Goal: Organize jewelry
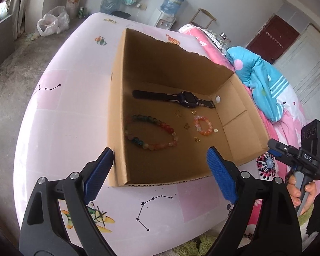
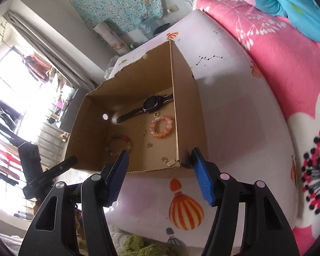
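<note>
Jewelry lies loose on the floor of an open cardboard box (image 1: 117,98), likely so it stays together. In the left wrist view, the watch (image 1: 187,99) stretches left to right along the far wall, with the large bead bracelet (image 1: 151,133) nearer. The left gripper (image 1: 160,170) hangs empty, fingers wide apart, astride the box's near-left corner.

In the right wrist view, the watch (image 2: 149,106) runs diagonally, near-left to far-right, beyond the small orange bracelet (image 2: 161,127). The right gripper (image 2: 160,175) is parted and holds nothing, astride the near-right corner.

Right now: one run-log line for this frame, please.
left gripper: jaws open, empty | right gripper: jaws open, empty | cardboard box: holds watch, large bead bracelet, small bead bracelet, gold charms
</note>
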### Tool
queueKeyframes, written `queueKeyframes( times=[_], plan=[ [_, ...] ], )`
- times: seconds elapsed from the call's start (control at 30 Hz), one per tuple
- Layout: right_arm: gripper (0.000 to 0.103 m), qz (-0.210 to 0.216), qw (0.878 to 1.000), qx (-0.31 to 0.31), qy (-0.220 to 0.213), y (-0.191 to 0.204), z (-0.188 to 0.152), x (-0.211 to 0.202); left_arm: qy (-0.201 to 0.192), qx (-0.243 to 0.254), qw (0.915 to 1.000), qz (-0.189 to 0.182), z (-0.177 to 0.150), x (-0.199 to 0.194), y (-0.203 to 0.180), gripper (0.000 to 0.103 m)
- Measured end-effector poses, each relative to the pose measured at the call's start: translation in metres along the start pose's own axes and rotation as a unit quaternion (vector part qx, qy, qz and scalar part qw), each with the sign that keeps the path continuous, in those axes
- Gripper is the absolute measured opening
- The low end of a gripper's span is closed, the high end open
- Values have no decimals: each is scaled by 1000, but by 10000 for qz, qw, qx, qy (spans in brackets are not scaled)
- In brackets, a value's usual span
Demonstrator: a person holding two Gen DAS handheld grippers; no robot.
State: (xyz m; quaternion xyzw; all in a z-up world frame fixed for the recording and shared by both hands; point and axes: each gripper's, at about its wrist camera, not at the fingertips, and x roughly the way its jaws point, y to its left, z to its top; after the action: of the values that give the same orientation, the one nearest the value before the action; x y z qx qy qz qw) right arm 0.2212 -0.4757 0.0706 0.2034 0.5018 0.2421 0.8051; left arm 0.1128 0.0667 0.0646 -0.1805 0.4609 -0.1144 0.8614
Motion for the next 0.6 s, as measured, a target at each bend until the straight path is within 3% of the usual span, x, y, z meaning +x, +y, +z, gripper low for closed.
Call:
queueKeyframes(
  times=[0.13,0.6],
  plan=[
    [60,121,9999,112,-32,0,-17,-8,12,-126,9999,-21,-4,-6,3,85],
    [60,-126,9995,246,-176,-14,-37,-29,192,-23,9995,-249,-51,-27,-17,85]
  ],
)
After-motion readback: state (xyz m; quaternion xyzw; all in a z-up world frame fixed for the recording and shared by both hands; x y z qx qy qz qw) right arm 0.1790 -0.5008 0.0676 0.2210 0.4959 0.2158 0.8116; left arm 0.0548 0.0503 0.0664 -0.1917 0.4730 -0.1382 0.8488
